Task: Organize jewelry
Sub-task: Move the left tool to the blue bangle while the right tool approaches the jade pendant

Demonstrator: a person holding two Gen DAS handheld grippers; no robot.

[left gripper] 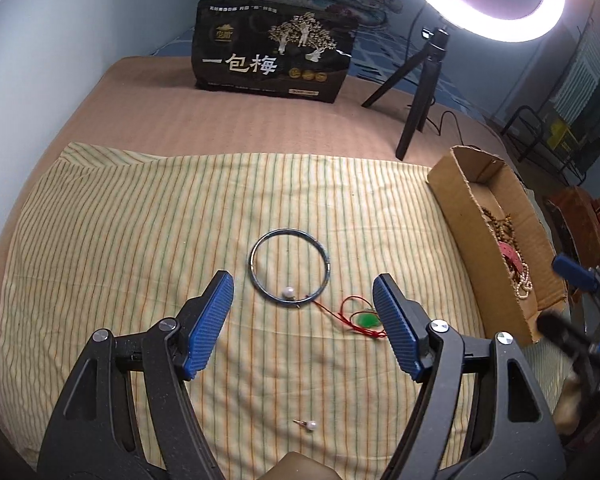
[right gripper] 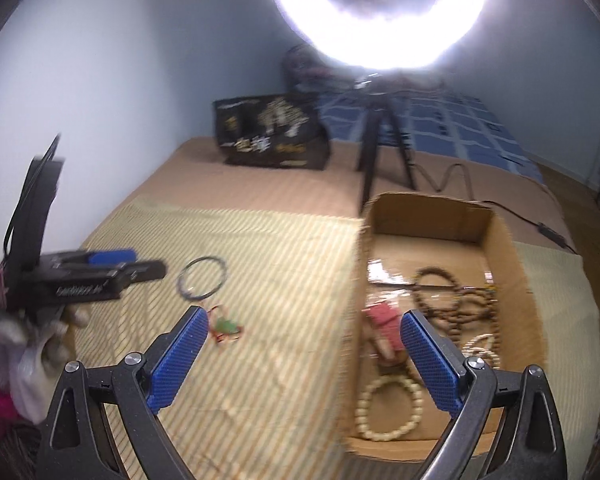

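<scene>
Gaping wide, left claw (left gripper: 303,328) nears bangle (left gripper: 289,266); right claw (right gripper: 302,360) wide beside box (right gripper: 500,248) edge

The left gripper (left gripper: 303,322) is showing matte black arms, each carrying a blue ridged pad (left gripper: 211,322) and round silver screws at the pivots. The right gripper (right gripper: 302,360) is wearing the same black frame, blue textured pads (right gripper: 179,358) and silver screws. The person's left hand (right gripper: 28,350) is wearing a white glove above a pink sleeve.
</scene>
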